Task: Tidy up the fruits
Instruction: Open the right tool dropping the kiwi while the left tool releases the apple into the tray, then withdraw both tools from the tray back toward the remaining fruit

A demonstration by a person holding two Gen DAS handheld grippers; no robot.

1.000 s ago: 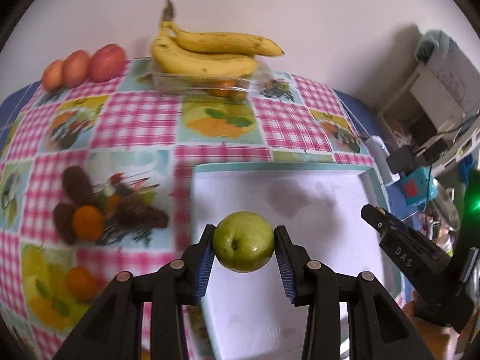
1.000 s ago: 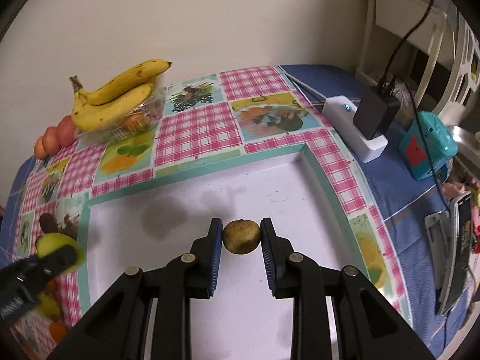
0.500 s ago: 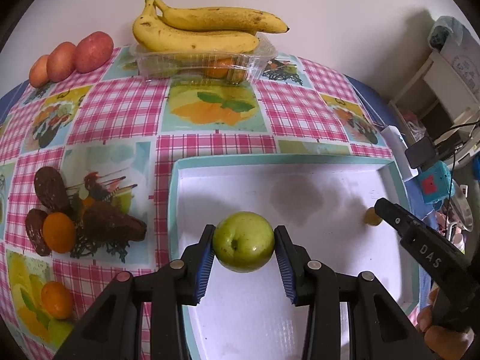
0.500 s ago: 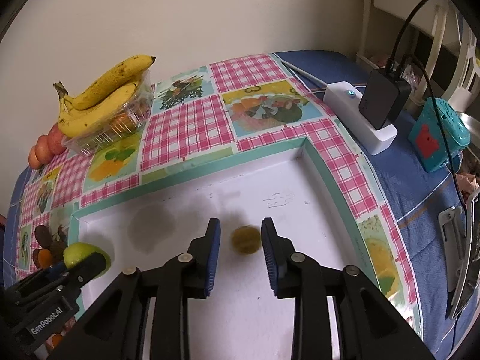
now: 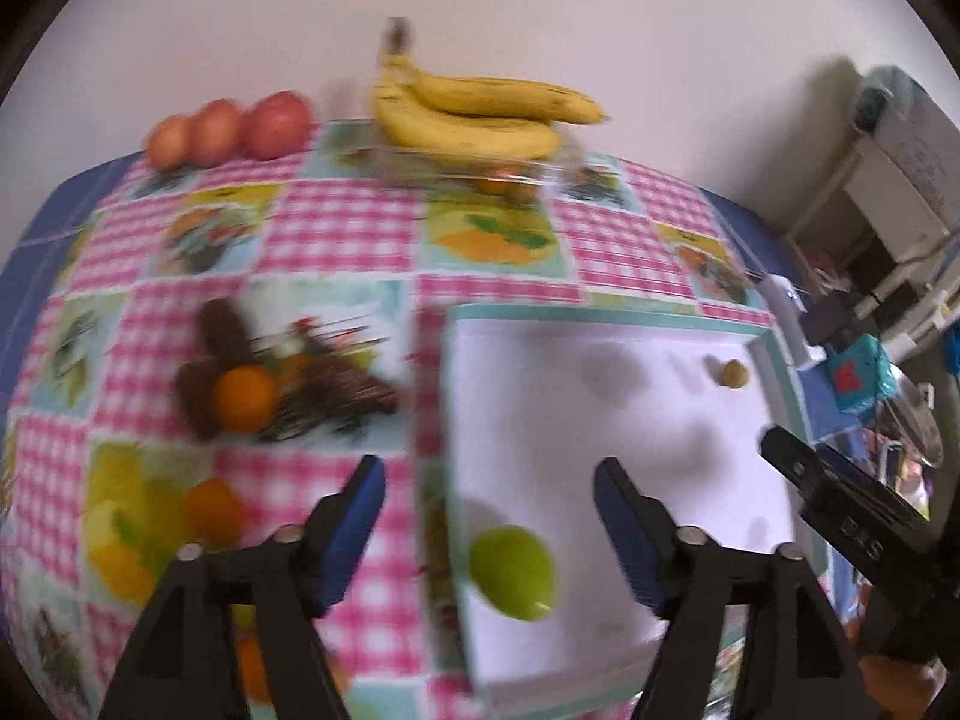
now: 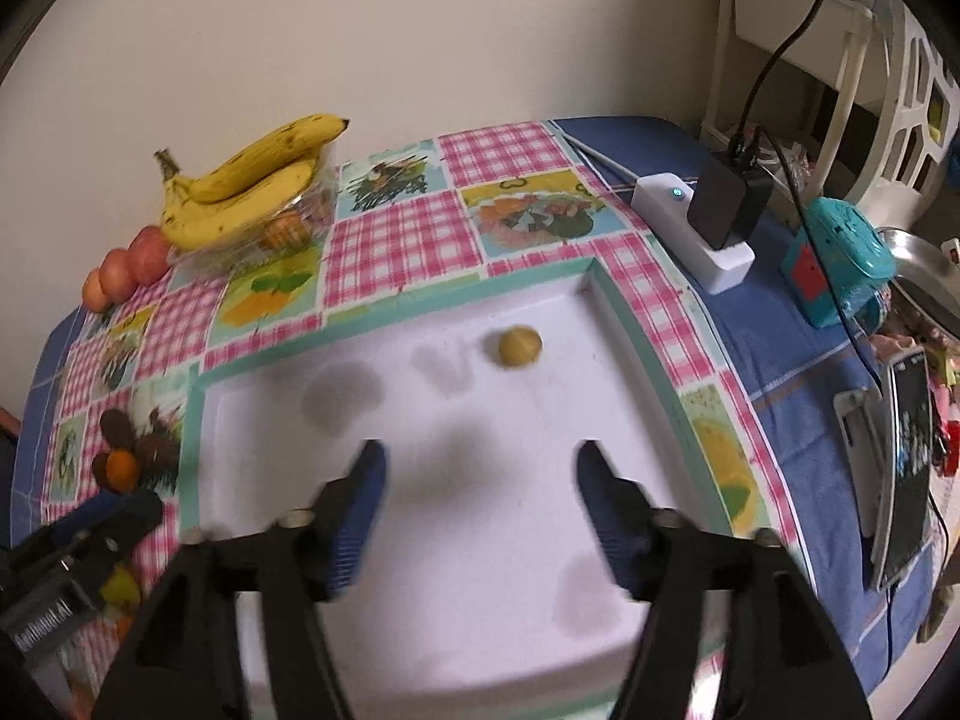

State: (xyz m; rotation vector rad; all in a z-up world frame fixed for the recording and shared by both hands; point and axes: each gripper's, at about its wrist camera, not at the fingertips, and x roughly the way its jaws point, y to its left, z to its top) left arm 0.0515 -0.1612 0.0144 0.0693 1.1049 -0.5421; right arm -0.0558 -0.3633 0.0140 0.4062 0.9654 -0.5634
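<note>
A green apple (image 5: 513, 573) lies in the near left corner of the white tray (image 5: 660, 480). My left gripper (image 5: 489, 495) stands open just above it, touching nothing. A small yellow-brown fruit (image 6: 519, 347) rests in the tray's far right part, also seen as a small brown fruit (image 5: 734, 373) in the left wrist view. My right gripper (image 6: 480, 474) is open over the tray (image 6: 480, 570), well back from that fruit. The other gripper's black body (image 5: 840, 498) shows at the right of the left wrist view.
Bananas (image 5: 474, 114) lie on a clear plastic box at the back of the checked tablecloth, with three red fruits (image 5: 231, 129) to their left. A white power strip with a black charger (image 6: 714, 222), a teal clock (image 6: 840, 264) and a phone (image 6: 903, 474) crowd the right side.
Both grippers have opened and drawn back. The green apple was let go into the tray's near left corner; the small yellow-brown fruit was released and now lies farther off in the tray.
</note>
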